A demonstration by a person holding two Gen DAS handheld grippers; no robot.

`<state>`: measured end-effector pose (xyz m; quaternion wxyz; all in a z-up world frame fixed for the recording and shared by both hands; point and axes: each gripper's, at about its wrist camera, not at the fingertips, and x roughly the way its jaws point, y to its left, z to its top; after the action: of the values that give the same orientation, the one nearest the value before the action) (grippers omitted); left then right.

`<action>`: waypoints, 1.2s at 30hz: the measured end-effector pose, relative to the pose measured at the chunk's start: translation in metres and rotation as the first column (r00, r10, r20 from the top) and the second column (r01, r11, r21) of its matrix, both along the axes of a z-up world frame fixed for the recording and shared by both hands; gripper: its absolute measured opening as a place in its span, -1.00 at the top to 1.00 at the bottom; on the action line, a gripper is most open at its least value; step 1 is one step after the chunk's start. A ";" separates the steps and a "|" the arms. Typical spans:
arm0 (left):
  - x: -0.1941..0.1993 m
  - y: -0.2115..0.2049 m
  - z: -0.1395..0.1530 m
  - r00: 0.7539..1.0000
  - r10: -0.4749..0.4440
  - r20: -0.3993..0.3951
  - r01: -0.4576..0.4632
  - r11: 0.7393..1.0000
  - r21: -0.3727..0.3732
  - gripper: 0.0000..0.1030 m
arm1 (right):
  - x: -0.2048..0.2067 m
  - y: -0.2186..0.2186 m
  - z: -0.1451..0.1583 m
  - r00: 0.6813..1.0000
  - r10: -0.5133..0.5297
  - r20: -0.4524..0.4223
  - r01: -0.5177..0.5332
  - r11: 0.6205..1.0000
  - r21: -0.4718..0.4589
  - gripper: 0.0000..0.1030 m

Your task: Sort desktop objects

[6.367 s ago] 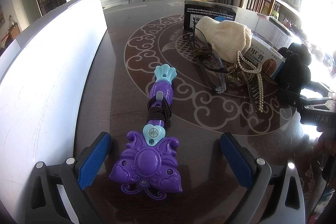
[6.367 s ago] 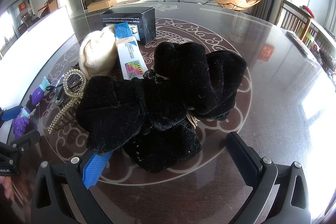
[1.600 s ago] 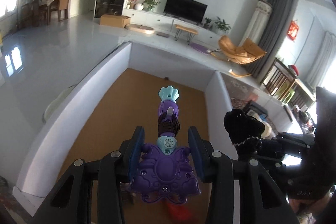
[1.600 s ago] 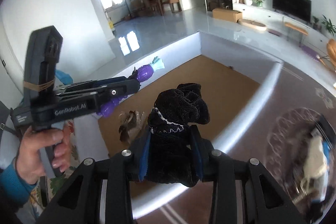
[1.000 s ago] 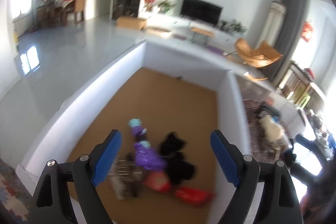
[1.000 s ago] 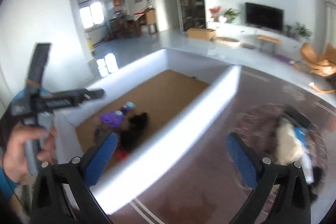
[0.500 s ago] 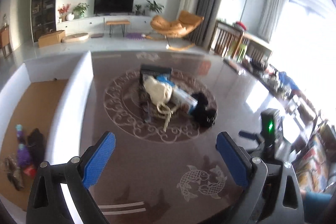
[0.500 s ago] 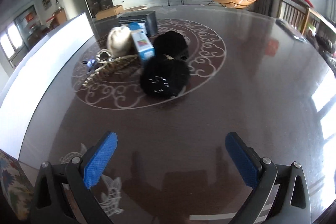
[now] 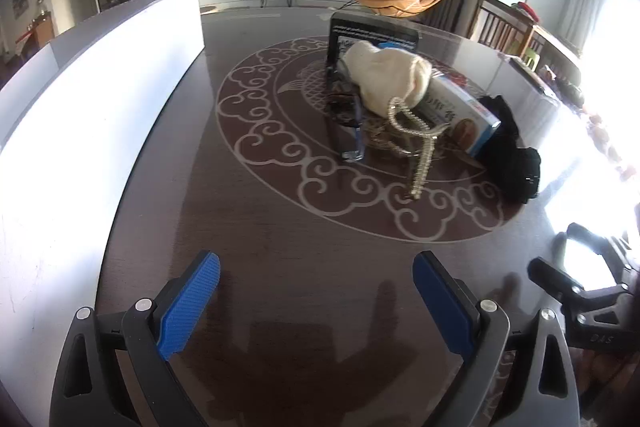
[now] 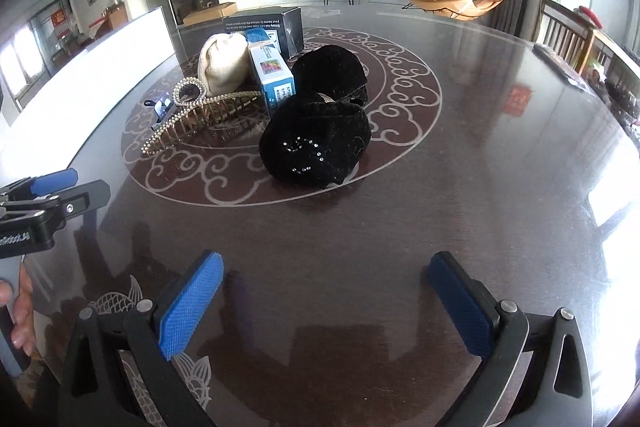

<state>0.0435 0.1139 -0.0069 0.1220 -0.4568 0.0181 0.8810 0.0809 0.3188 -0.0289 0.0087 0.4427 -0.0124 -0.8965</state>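
A: What is closest to us?

B: The left tongs and the right tongs. Both are spread wide with nothing between the blue pads. They hang over a bare part of the dark worktop.

A: Where are the things to sort?

B: Farther out, in a pile on the round swirl pattern. Nearest the right tongs is a soft black velvet piece with tiny sparkles. A second black velvet piece sits just behind it, touching it.

A: And on the left?

B: A pearl hair comb lies in front of a cream knit pouch. Beside them is a blue and white box, and a black box stands at the back. I think some glasses lie there too, but they are hard to see.

A: What should we do now?

B: I think each tongs should pick one thing. The right tongs should go for the near velvet piece. Keep wide, come low, and squeeze its middle. The comb is thin and may slip, so grab its pearl edge gently. The white bin wall stands at the left.
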 end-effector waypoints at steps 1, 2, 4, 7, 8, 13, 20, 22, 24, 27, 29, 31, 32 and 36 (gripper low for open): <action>0.000 -0.001 -0.002 1.000 0.008 0.000 -0.008 1.000 -0.006 -0.91 | -0.001 -0.001 -0.001 1.000 0.001 0.005 -0.001 1.000 0.009 -1.00; 0.001 -0.003 -0.003 1.000 0.017 0.001 -0.017 1.000 -0.009 -0.91 | -0.002 -0.003 -0.001 1.000 0.001 0.009 -0.001 1.000 0.023 -1.00; 0.004 -0.007 -0.004 0.999 0.034 -0.007 -0.034 0.999 -0.012 -0.91 | -0.003 -0.004 -0.003 1.000 0.001 0.014 -0.002 0.999 0.039 -1.00; 0.005 -0.006 -0.005 0.999 0.048 -0.011 -0.048 0.998 -0.027 -0.91 | -0.004 -0.004 -0.004 1.000 0.001 0.015 -0.002 0.999 0.043 -1.00; 0.005 -0.003 -0.005 0.999 0.048 -0.012 -0.049 0.998 -0.042 -0.91 | -0.004 -0.004 -0.004 1.000 0.001 0.014 -0.002 0.999 0.042 -1.00; 0.005 0.001 -0.006 0.999 0.049 -0.005 -0.049 0.996 -0.079 -1.00 | -0.005 -0.004 -0.004 1.000 0.001 0.015 -0.001 0.999 0.042 -1.00; 0.006 0.002 -0.006 0.999 0.048 0.001 -0.047 0.996 -0.081 -1.00 | -0.005 -0.004 -0.004 1.000 0.001 0.015 -0.001 0.999 0.042 -1.00; 0.007 0.002 -0.006 0.999 0.048 0.001 -0.048 0.996 -0.080 -1.00 | -0.005 -0.004 -0.004 1.000 0.001 0.015 -0.002 0.999 0.042 -1.00; 0.007 0.003 -0.006 0.999 0.048 0.000 -0.048 0.996 -0.081 -1.00 | -0.005 -0.004 -0.004 1.000 0.001 0.015 -0.002 0.999 0.042 -1.00; 0.007 0.002 -0.005 0.999 0.048 0.000 -0.048 0.996 -0.081 -1.00 | -0.005 -0.004 -0.004 1.000 0.001 0.015 -0.002 0.999 0.042 -1.00; 0.006 0.002 -0.006 0.999 0.048 0.000 -0.048 0.996 -0.080 -1.00 | -0.005 -0.004 -0.004 1.000 0.001 0.014 -0.001 0.999 0.041 -1.00; 0.007 0.002 -0.006 0.999 0.047 0.000 -0.047 0.996 -0.080 -1.00 | -0.005 -0.004 -0.004 1.000 0.001 0.015 -0.001 0.999 0.041 -1.00; 0.006 0.002 -0.006 0.999 0.047 0.000 -0.047 0.996 -0.080 -1.00 | -0.005 -0.004 -0.004 1.000 0.001 0.015 -0.001 0.999 0.041 -1.00; 0.007 0.002 -0.005 0.999 0.048 0.000 -0.047 0.996 -0.080 -1.00 | -0.005 -0.004 -0.004 1.000 0.000 0.015 -0.001 0.999 0.041 -1.00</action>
<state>0.0506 0.1163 -0.0122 0.0826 -0.4627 0.0423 0.8817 0.0762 0.3149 -0.0325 -0.0002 0.4494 0.0061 -0.8933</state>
